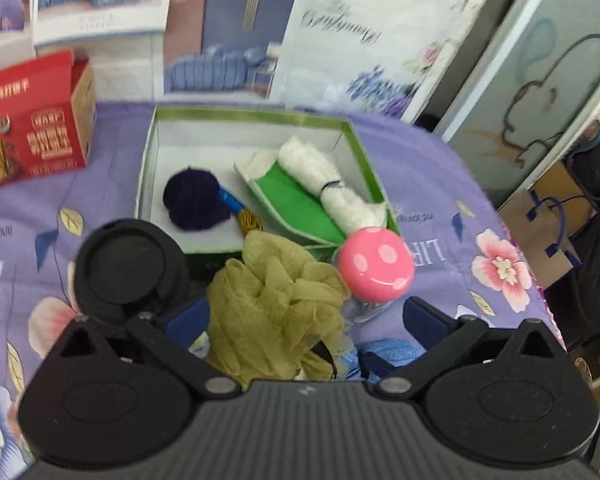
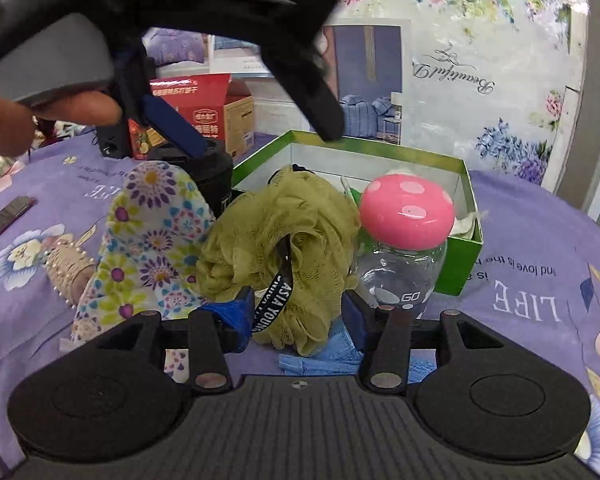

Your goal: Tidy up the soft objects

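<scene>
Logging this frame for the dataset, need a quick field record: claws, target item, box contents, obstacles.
left claw: open, fingers either side of the olive mesh bath pouf
right claw: open, around the same pouf
green box: holds purple yarn ball, white yarn skein
obstacles: pink mushroom-lid jar, black cup
still out: floral mitt

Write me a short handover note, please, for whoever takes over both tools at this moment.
Left tool: open around the olive mesh pouf, not clamped.
Right tool: open, low before the same pouf, holding nothing.
Done: purple yarn ball, white fluffy roll and green cloth lie in the green box.
Left: pouf, floral cloth and blue cloth lie outside on the bedsheet.
The pink-capped bottle stands beside the pouf.
</scene>
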A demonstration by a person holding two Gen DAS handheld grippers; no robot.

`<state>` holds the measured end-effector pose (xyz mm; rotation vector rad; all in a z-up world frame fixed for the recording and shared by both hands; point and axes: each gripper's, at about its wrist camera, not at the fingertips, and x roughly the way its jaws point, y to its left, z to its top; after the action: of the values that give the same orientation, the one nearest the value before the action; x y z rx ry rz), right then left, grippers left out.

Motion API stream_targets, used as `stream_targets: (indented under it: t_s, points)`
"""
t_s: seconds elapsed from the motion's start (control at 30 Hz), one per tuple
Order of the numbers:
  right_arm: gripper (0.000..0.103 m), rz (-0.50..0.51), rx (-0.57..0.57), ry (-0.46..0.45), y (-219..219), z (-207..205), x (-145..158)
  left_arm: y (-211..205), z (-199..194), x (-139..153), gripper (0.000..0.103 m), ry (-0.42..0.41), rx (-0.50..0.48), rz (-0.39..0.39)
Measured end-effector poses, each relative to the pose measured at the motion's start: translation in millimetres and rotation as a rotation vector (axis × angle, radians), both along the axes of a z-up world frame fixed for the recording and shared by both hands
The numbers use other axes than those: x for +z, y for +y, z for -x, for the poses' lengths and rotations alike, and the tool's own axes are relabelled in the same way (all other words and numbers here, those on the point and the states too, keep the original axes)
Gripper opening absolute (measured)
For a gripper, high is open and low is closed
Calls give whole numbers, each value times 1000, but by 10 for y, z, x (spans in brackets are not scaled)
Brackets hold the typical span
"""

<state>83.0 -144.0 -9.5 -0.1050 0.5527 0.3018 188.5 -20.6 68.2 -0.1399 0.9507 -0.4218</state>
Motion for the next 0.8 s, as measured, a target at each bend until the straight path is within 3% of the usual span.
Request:
stream_targets:
  t_s: [0.2, 0.27, 0.37, 0.57, 0.7, 0.73, 0.77, 0.8]
  points:
    - [37, -123, -35, 88, -53, -287, -137, -186, -292, -303, 102, 91, 19, -78]
    - [38, -120, -38, 90, -12, -348, -183, -184, -352, -394, 102, 111, 18, -88]
    - [42, -130, -31, 101, 62, -445, -246, -249, -356, -414, 102, 65, 20, -152]
    - [55, -139, -50, 167, 70, -574, -403, -310, -339, -440, 102, 57, -27, -164]
    - [57, -163, -48, 184, 41, -614, -438, -375, -336, -459, 101, 39, -31, -202]
    - [56, -169, -38, 165, 33, -602, -435, -369, -331, -457, 99, 36, -30, -204]
    - [48, -189, -24, 138, 10, -589, -435, -356, -318, -452, 87, 31, -25, -204]
    - [41, -205, -16, 122, -8, -574, -445, -343, -311, -445, 64, 32, -26, -204]
